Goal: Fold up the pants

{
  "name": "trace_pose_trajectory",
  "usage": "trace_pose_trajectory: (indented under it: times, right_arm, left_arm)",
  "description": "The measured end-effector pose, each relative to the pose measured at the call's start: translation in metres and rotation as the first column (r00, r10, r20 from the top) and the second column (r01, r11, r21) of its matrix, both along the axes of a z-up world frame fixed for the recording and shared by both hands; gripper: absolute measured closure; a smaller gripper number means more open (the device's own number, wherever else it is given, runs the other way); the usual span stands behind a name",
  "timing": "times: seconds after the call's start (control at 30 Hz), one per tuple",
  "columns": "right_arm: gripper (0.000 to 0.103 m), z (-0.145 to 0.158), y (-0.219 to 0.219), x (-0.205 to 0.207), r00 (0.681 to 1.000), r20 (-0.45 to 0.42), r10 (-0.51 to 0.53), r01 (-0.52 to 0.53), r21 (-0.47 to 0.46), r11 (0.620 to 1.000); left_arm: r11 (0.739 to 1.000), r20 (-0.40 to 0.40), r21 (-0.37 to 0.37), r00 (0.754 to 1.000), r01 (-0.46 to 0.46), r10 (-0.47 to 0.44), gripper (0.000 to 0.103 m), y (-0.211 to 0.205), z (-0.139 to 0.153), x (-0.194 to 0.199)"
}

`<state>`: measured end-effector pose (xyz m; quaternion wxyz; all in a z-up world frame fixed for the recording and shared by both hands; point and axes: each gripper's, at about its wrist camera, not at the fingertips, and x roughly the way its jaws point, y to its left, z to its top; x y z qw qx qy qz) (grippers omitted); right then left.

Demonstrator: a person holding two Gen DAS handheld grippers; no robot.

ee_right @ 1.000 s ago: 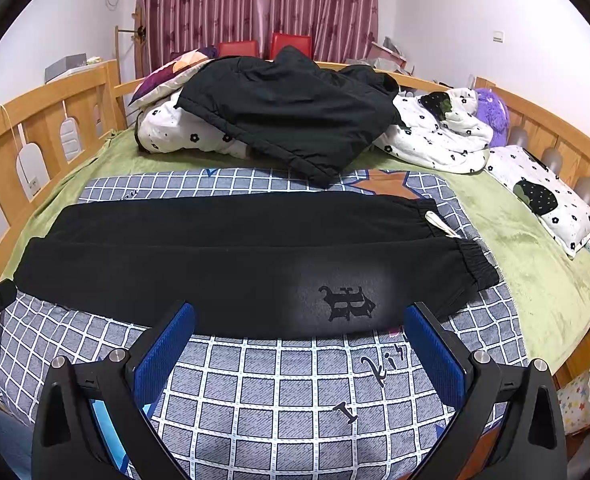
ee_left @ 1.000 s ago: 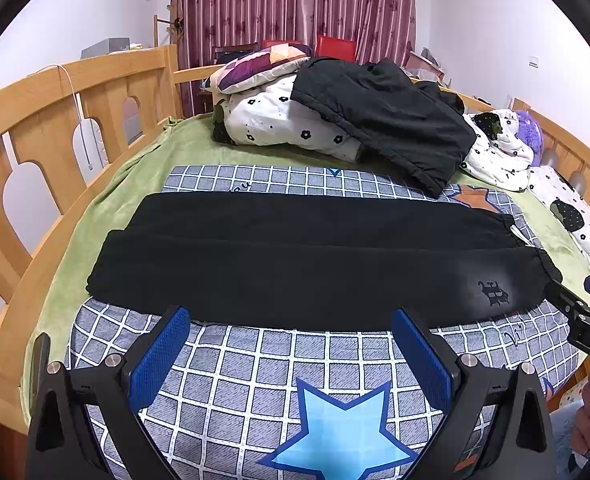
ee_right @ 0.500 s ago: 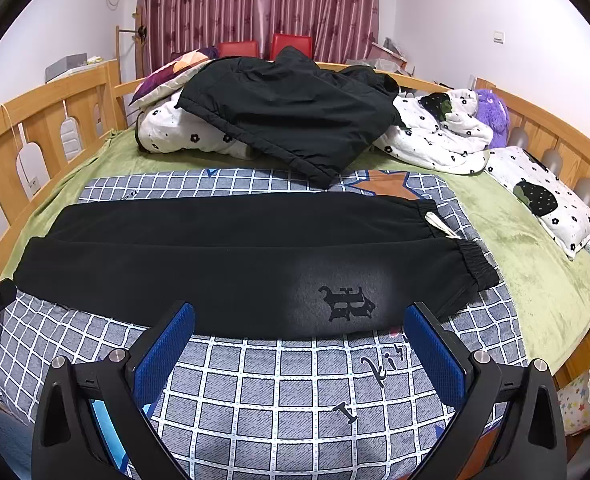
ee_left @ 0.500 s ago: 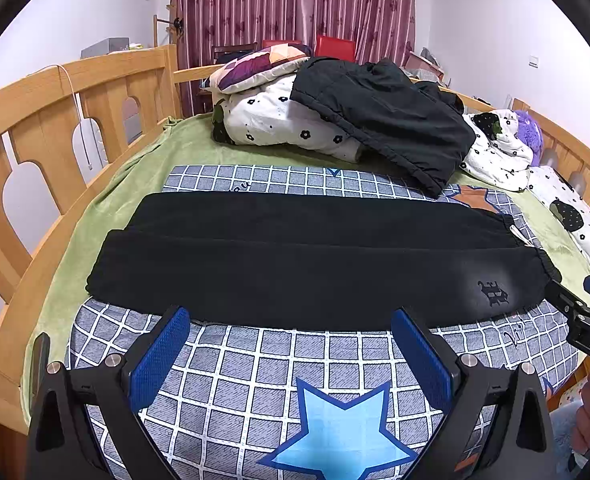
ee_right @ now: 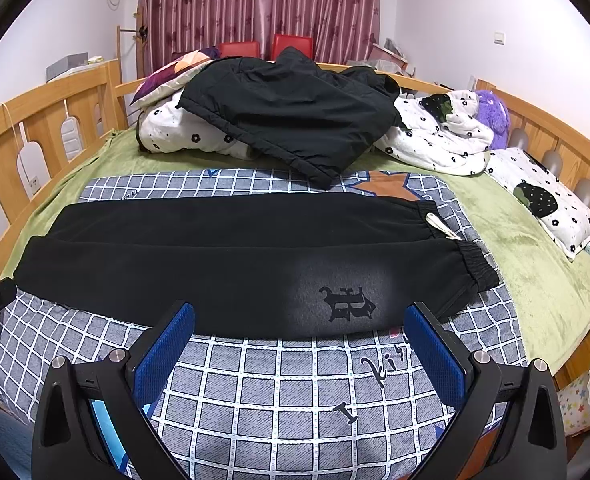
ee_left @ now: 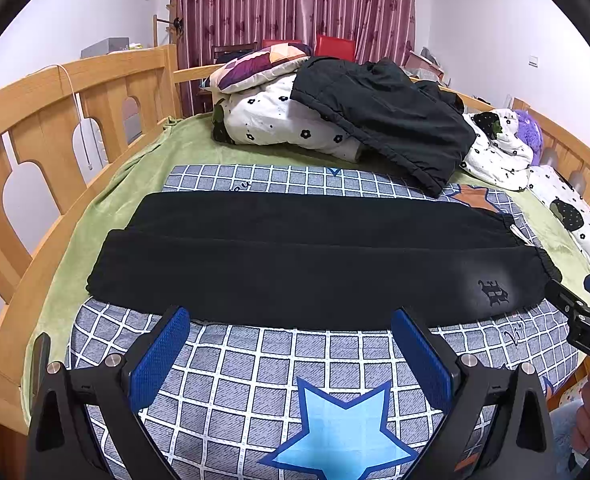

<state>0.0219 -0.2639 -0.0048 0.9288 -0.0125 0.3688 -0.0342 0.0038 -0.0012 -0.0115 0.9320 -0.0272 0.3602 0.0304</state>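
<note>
black fleece sweatpants (ee_left: 319, 268) look soft and floppy; pinch the elastic waistband (ee_right: 473, 266). your left gripper (ee_left: 291, 354) and right gripper (ee_right: 301, 346) gape wide, empty.

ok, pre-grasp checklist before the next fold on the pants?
1. Left gripper open, empty: ok.
2. Right gripper open, empty: ok.
3. Pants flat, legs stacked lengthwise on the checked blanket: ok.
4. Waistband on the right, cuffs on the left, both in view: ok.
5. Jacket lies apart from the pants: ok.
6. Drawstring tucked in: not ok, it pokes out.
</note>
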Motion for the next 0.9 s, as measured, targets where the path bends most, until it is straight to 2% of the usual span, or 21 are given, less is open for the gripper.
trace_pose_trajectory:
  times: [0.3, 0.47, 0.53, 0.6, 0.7, 0.77, 0.9]
  right_arm:
    - [0.001, 0.0, 0.001, 0.0, 1.0, 0.002, -0.001, 0.001, -0.001, 1.0]
    - [0.001, 0.007, 0.0, -0.002, 0.999, 0.034, 0.006, -0.007, 0.016, 1.0]
    - [0.001, 0.017, -0.002, -0.006, 0.999, 0.053, 0.007, -0.009, 0.044, 0.999]
    - [0.001, 0.029, -0.008, -0.013, 0.996, 0.086, 0.014, -0.024, 0.113, 0.993]
    - [0.001, 0.053, -0.02, -0.018, 0.992, 0.127, 0.018, -0.039, 0.167, 0.985]
    - [0.001, 0.067, -0.025, -0.019, 0.989, 0.144, 0.024, -0.043, 0.134, 0.99]
    - [0.001, 0.096, -0.042, -0.023, 0.982, 0.185, 0.032, -0.027, -0.027, 0.999]
  left_arm:
    - [1.0, 0.002, -0.001, 1.0, -0.001, 0.001, 0.001, -0.001, 0.0, 0.0]
    - [1.0, 0.018, -0.021, 1.0, 0.001, 0.0, 0.001, -0.001, 0.004, -0.004]
    - [0.999, 0.015, -0.039, 1.0, -0.005, 0.006, 0.001, 0.0, 0.007, -0.004]
    - [0.998, 0.021, -0.065, 1.0, -0.005, 0.007, 0.002, 0.004, 0.012, -0.004]
    - [0.999, 0.044, -0.047, 0.999, -0.009, 0.011, 0.002, 0.007, 0.028, -0.006]
    - [1.0, 0.085, -0.025, 0.996, -0.018, 0.02, 0.002, 0.012, 0.043, -0.009]
    - [0.999, 0.153, -0.004, 0.987, -0.054, 0.054, 0.002, 0.032, 0.076, -0.018]
